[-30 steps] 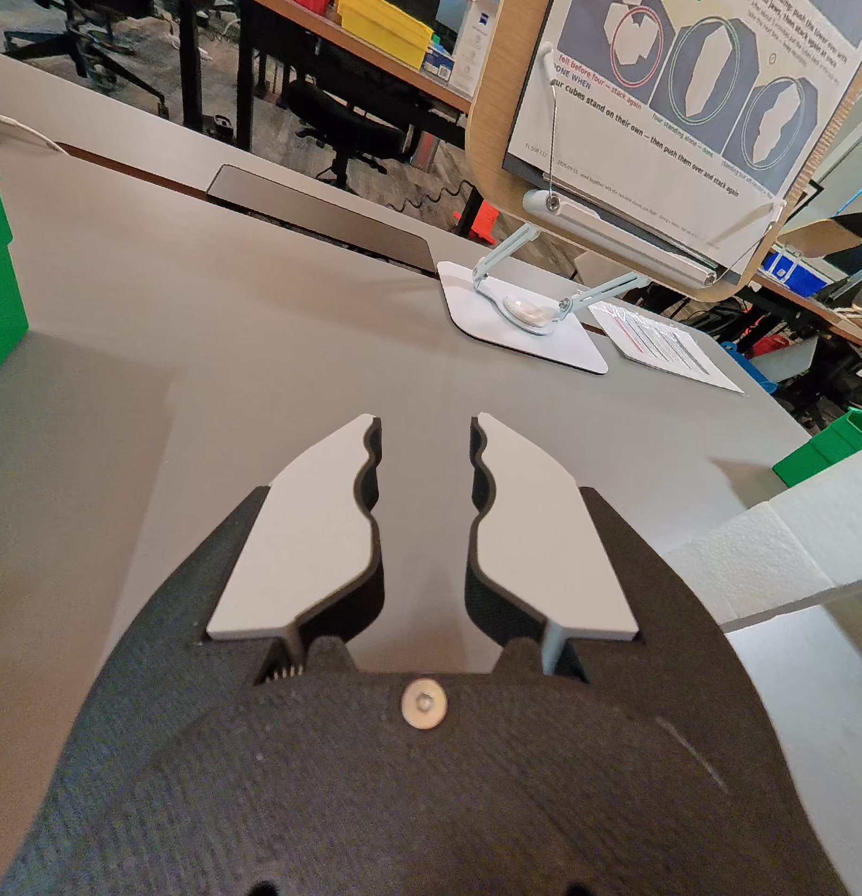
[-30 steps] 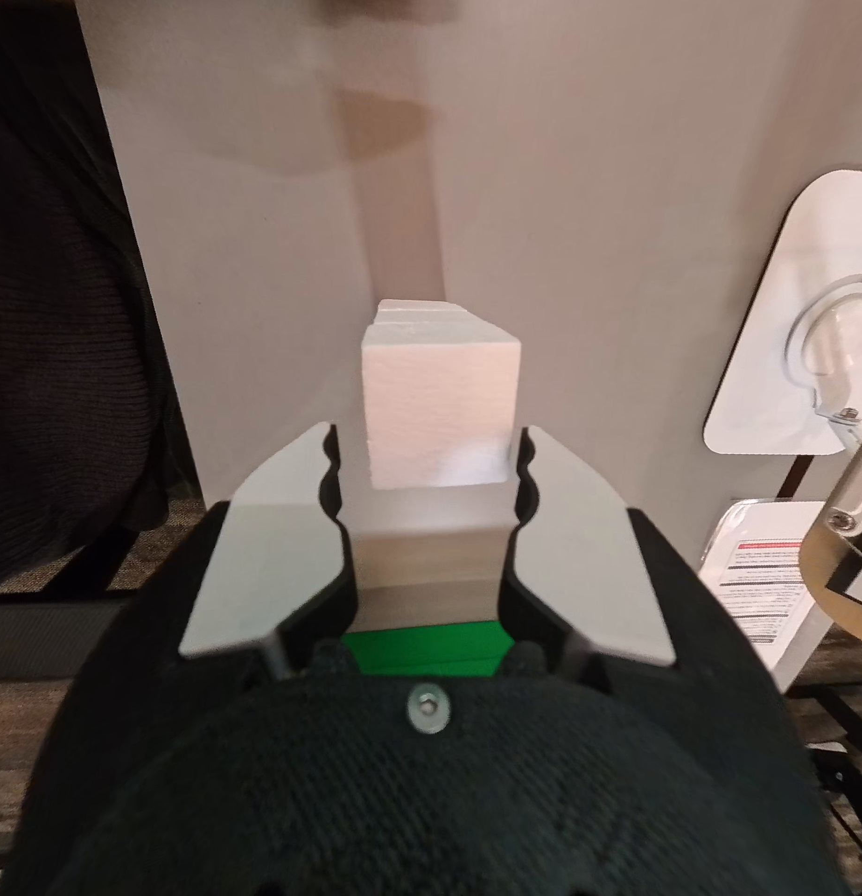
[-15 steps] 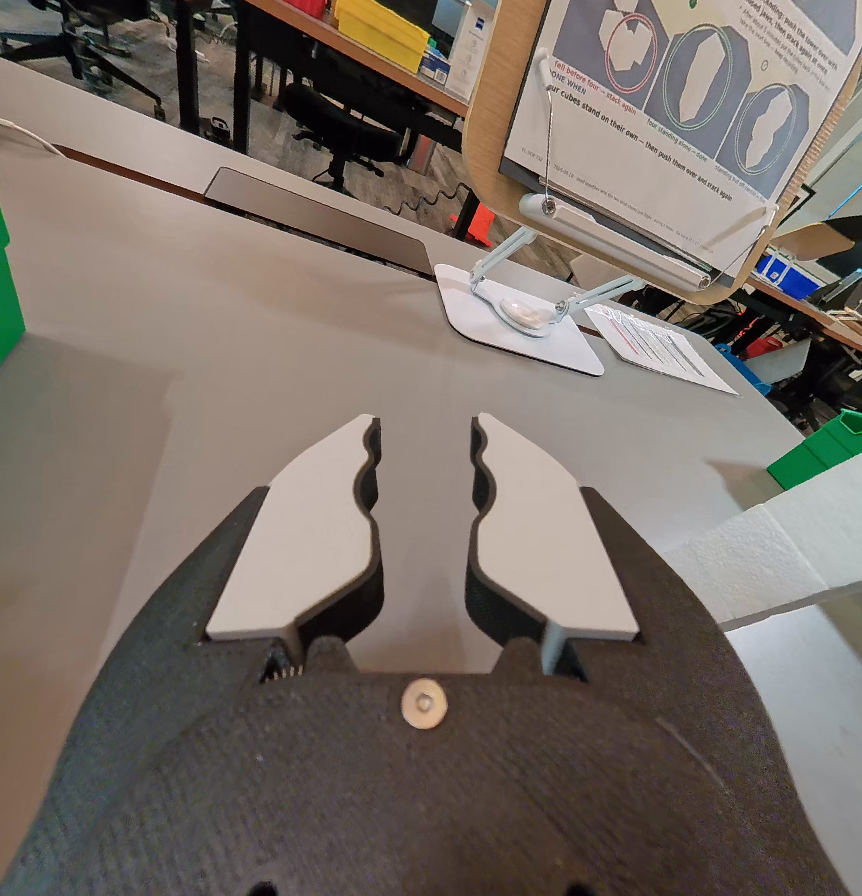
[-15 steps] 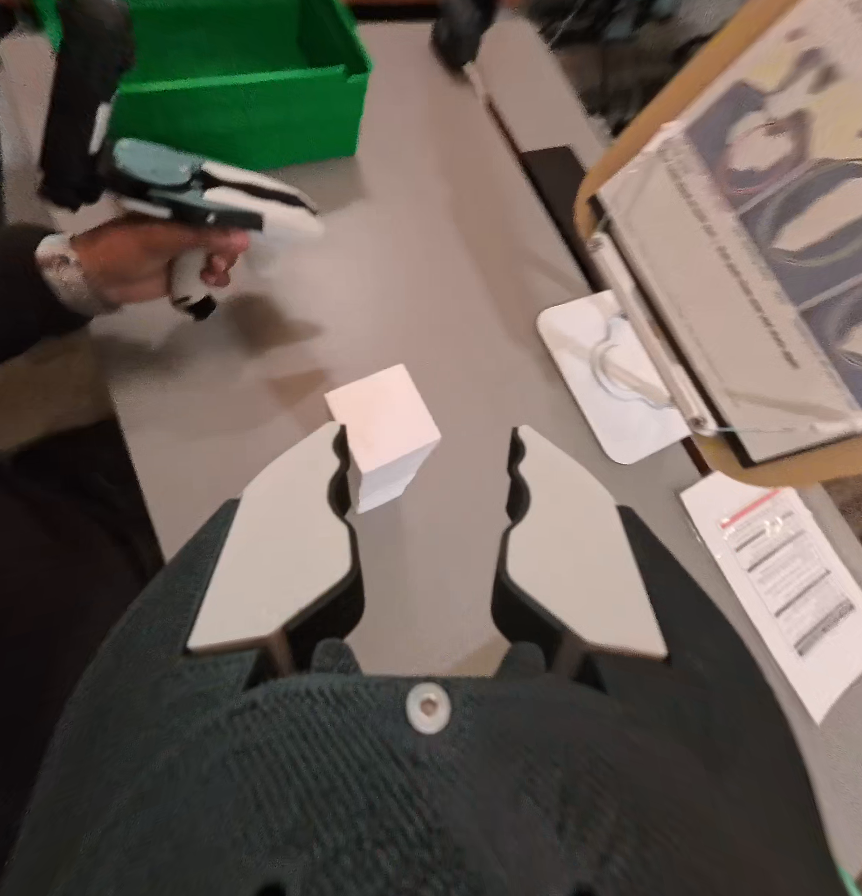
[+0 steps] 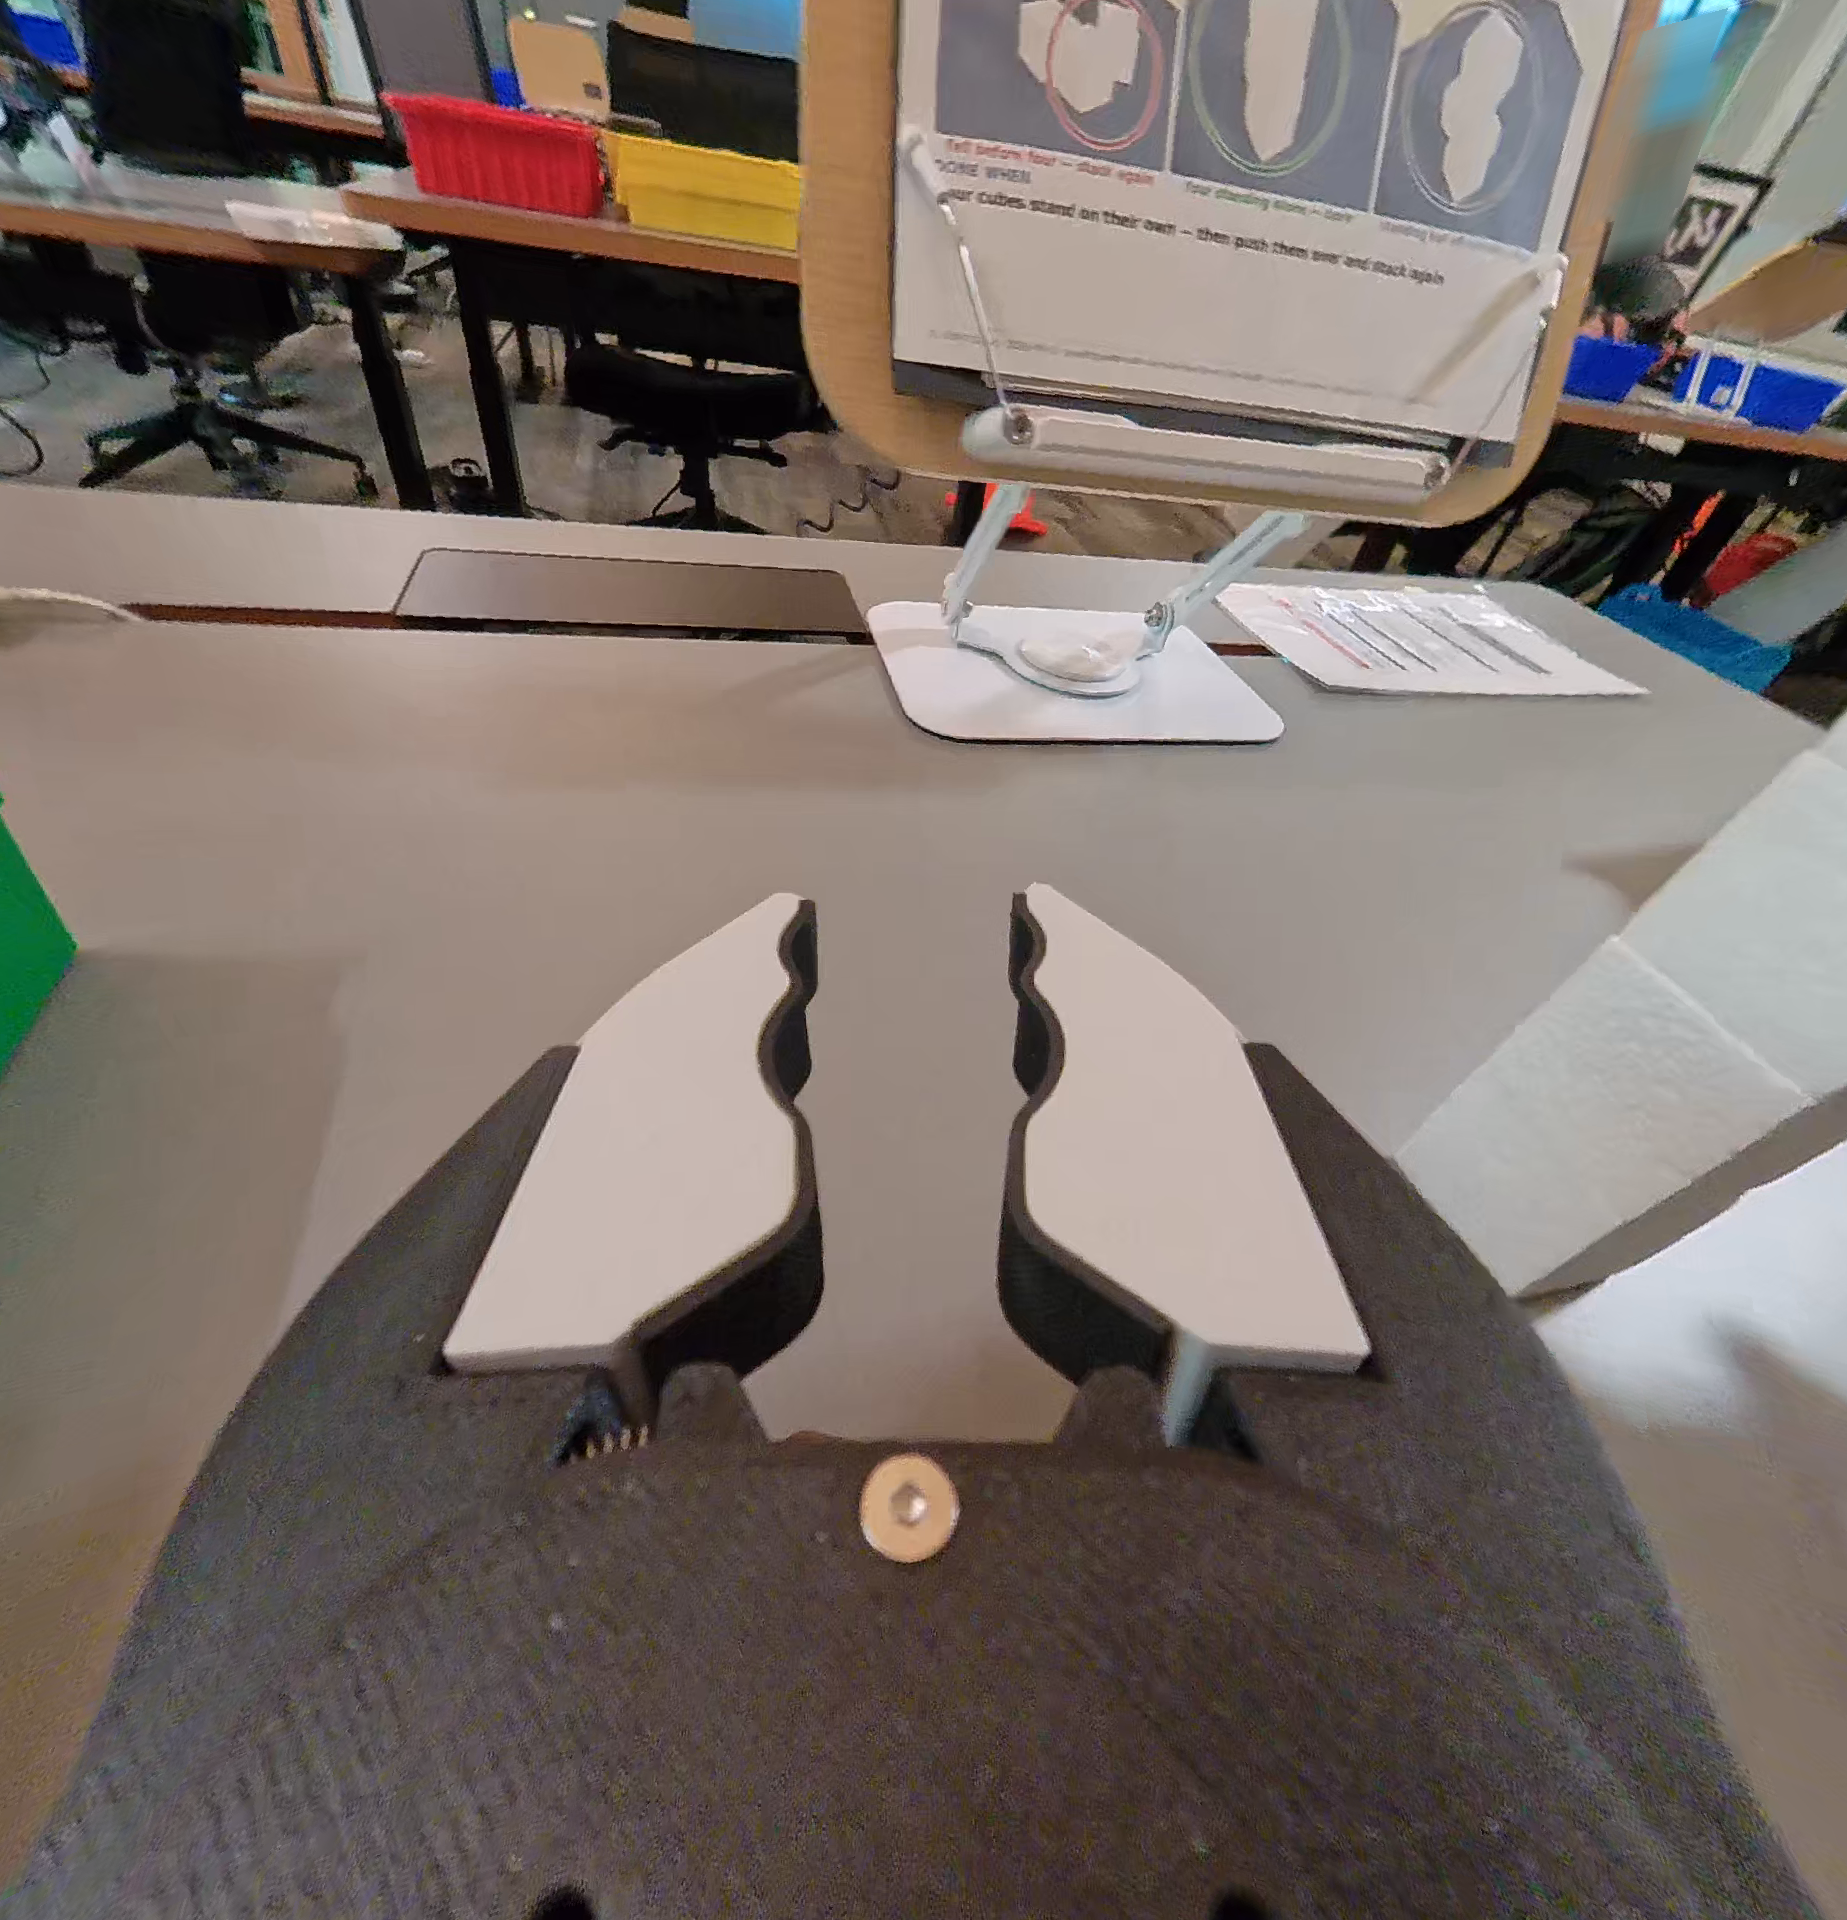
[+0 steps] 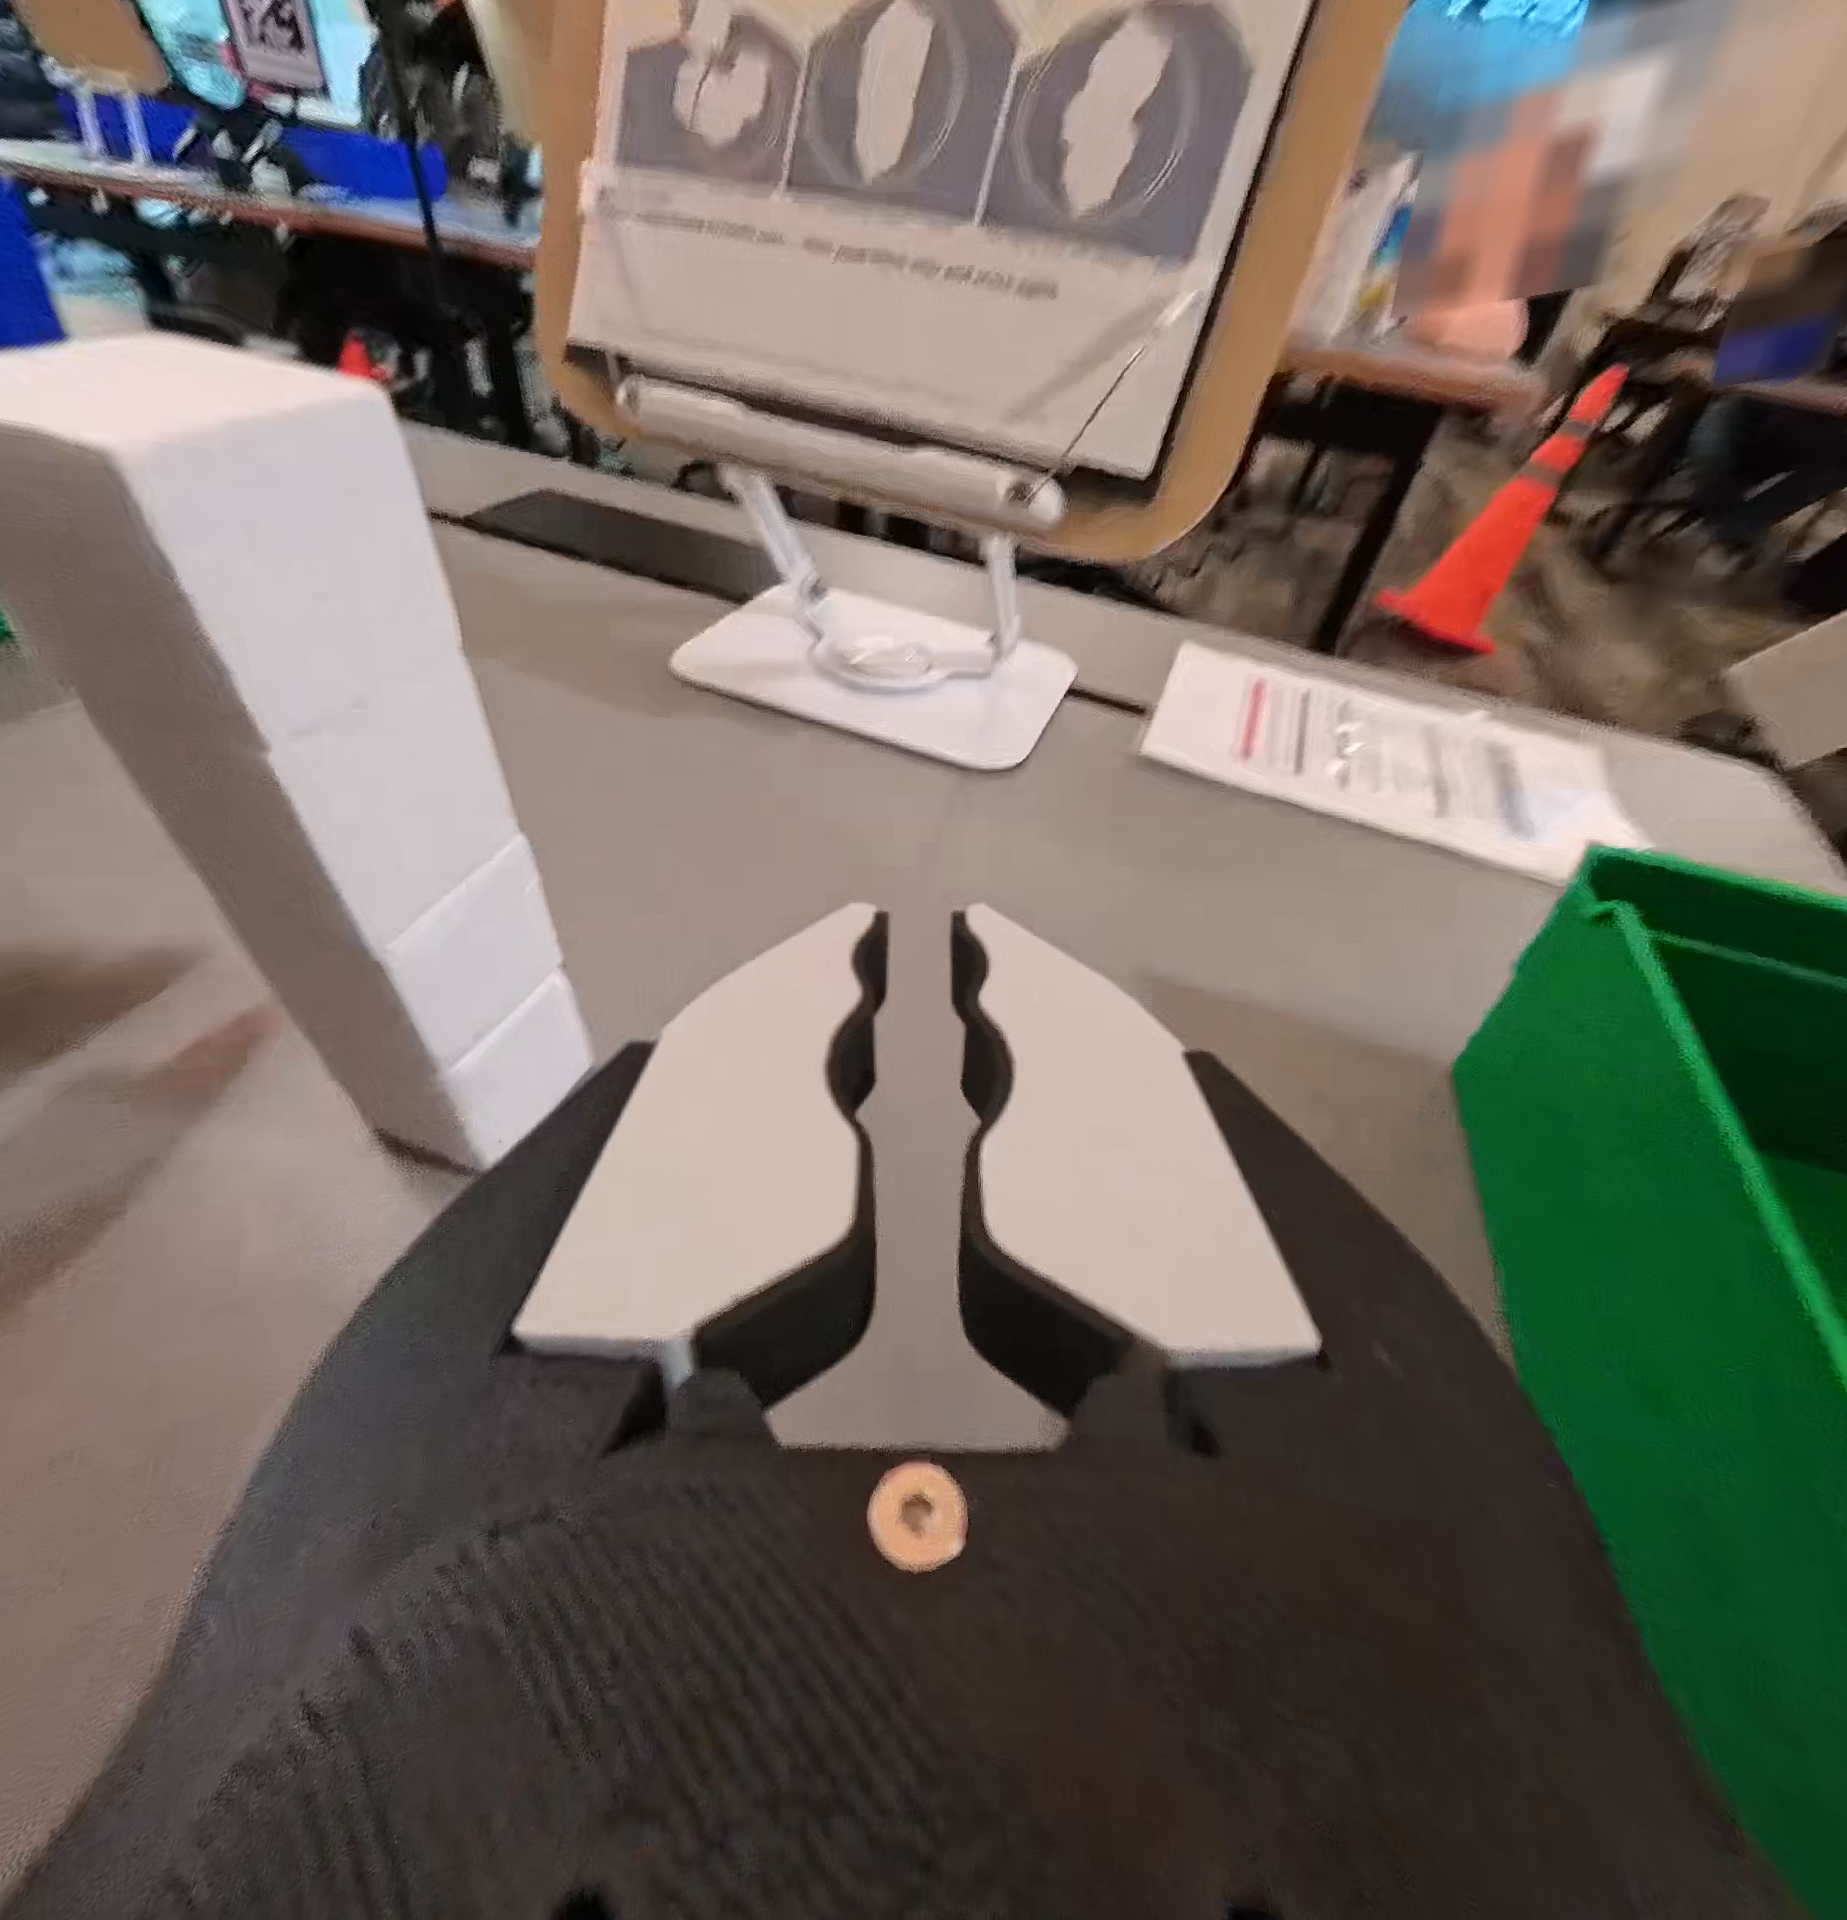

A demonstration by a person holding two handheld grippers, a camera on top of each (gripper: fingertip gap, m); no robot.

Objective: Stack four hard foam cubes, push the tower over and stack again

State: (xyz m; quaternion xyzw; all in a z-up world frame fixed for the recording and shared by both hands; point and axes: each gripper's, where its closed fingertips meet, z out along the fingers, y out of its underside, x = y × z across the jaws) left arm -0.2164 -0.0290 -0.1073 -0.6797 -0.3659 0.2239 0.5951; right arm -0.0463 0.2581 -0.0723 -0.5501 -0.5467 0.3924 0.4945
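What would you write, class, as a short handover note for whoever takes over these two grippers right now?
Left gripper: open, holding nothing, above the grey table.
Right gripper: nearly closed with only a narrow gap, holding nothing, to the right of the tower.
Foam cube tower: standing on the table on its own, neither gripper touching it. Four white cubes seem to be stacked, with three seams showing in the right wrist view. The same tower shows at the right edge of the left wrist view.
Green bin: right of the right gripper.
Done: the stack appears complete.
Left: push the tower over, then stack the four cubes again.
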